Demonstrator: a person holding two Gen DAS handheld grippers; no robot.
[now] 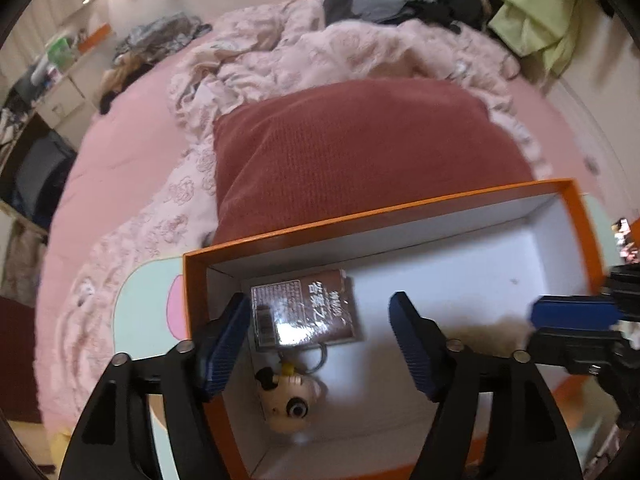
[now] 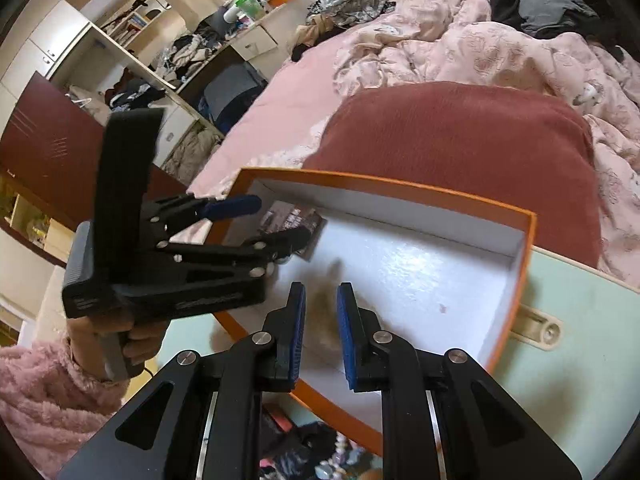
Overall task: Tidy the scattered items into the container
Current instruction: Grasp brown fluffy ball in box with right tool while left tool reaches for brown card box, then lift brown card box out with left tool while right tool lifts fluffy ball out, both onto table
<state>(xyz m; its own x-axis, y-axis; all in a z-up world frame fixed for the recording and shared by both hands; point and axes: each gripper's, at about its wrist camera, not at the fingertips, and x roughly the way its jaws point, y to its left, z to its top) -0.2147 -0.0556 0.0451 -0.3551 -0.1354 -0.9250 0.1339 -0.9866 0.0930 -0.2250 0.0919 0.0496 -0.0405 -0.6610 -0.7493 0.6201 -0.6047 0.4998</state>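
An orange box (image 1: 360, 216) with a white inside sits on a pale mint surface. In its left end lie a brown shiny packet (image 1: 308, 308) and a small white-and-black toy keychain (image 1: 292, 400). My left gripper (image 1: 320, 344) hangs open over them, nothing between its fingers. From the right wrist view, the left gripper (image 2: 272, 220) is over the box's (image 2: 400, 184) left end, beside the packet (image 2: 292, 216). My right gripper (image 2: 322, 320) is over the box's near side, shut on a fluffy tan tuft (image 2: 324, 304). The right gripper (image 1: 534, 326) and tuft (image 1: 492, 334) also show in the left view.
A red cushion (image 1: 360, 148) lies just behind the box on a bed with a rumpled pink quilt (image 1: 280, 60). A beige bracket (image 2: 540, 330) sits on the mint surface (image 2: 580, 320) right of the box. Small mixed items (image 2: 312, 456) lie below the box's near rim.
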